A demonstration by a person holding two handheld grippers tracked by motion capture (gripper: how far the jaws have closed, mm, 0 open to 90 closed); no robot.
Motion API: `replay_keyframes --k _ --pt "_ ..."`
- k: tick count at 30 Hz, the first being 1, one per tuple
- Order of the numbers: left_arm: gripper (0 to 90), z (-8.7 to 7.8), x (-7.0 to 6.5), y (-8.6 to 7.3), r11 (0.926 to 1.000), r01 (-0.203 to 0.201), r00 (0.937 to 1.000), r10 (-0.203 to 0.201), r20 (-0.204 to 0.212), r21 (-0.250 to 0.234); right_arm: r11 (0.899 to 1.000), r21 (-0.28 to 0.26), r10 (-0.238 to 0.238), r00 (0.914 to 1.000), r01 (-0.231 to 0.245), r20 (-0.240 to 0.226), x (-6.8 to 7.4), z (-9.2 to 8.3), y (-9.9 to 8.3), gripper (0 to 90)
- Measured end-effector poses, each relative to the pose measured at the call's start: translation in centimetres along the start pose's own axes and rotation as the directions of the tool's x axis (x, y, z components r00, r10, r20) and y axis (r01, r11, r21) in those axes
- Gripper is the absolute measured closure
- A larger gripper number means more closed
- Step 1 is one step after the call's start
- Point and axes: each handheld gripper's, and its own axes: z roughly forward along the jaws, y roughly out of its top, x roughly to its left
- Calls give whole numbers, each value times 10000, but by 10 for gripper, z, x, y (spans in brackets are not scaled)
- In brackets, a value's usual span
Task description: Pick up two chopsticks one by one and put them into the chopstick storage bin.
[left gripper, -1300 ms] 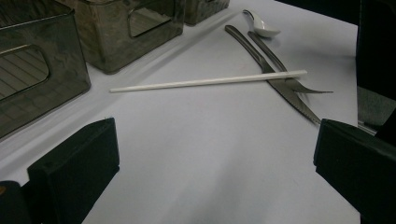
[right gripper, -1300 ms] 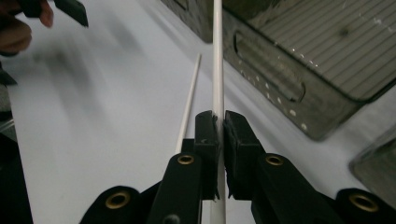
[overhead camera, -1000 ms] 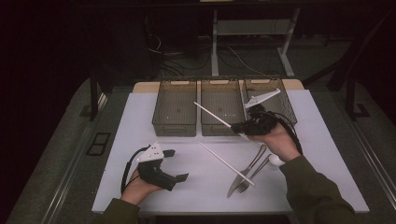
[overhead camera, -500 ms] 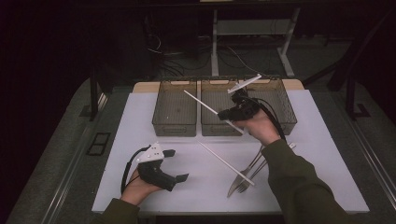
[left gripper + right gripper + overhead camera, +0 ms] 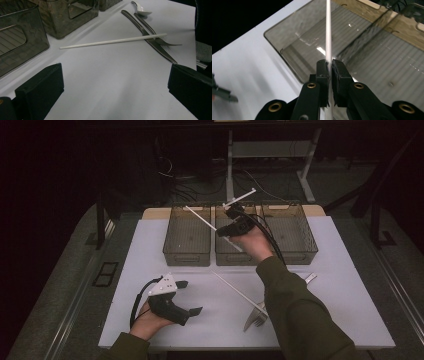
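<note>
Holding: my right tool point(image 5: 329, 67) has its jaws pressed together on a white chopstick point(image 5: 328, 30), pinching it near the middle so both ends stick out.
Right tool place: above the row of bins at the worktop's far edge, over the seam between the left bin point(image 5: 188, 236) and the middle bin point(image 5: 231, 250).
Chopstick tilt: slanted in the high view, one end over the left bin, the other near the middle bin's near wall.
Left tool: my left tool point(image 5: 186, 297) rests with my hand near the worktop's point(image 5: 150, 250) near-left corner, jaws spread wide, nothing between them.
Second chopstick: another white chopstick point(image 5: 112, 41) lies flat on the worktop, its tip resting across the cutlery.
Cutlery: a knife point(image 5: 150, 40), fork point(image 5: 160, 37) and spoon point(image 5: 141, 10) lie together toward the near-right part.
Right bin: third bin point(image 5: 292, 232) stands at the far-right end of the row.
</note>
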Motion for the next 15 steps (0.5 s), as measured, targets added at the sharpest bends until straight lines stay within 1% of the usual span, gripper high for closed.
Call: replay_keyframes --k 5,8,11,14,15 --pt "0 0 0 0 9997 154 9999 -154 23 -171 10000 27 92 9999 -92 105 7 16 15 841" --pt "0 0 0 0 9999 94 9999 -94 40 -107 9996 29 291 9992 -292 269 9 27 23 840" --pt "0 0 0 0 9999 83 9999 -82 86 -146 9992 88 390 9984 -394 407 10 38 29 840" --pt "0 0 0 0 10000 -50 10000 50 75 -81 9989 196 411 9976 -422 555 10 47 33 840" --pt "0 0 0 0 10000 -32 10000 33 88 -92 9988 222 431 9975 -444 557 10 50 34 840"
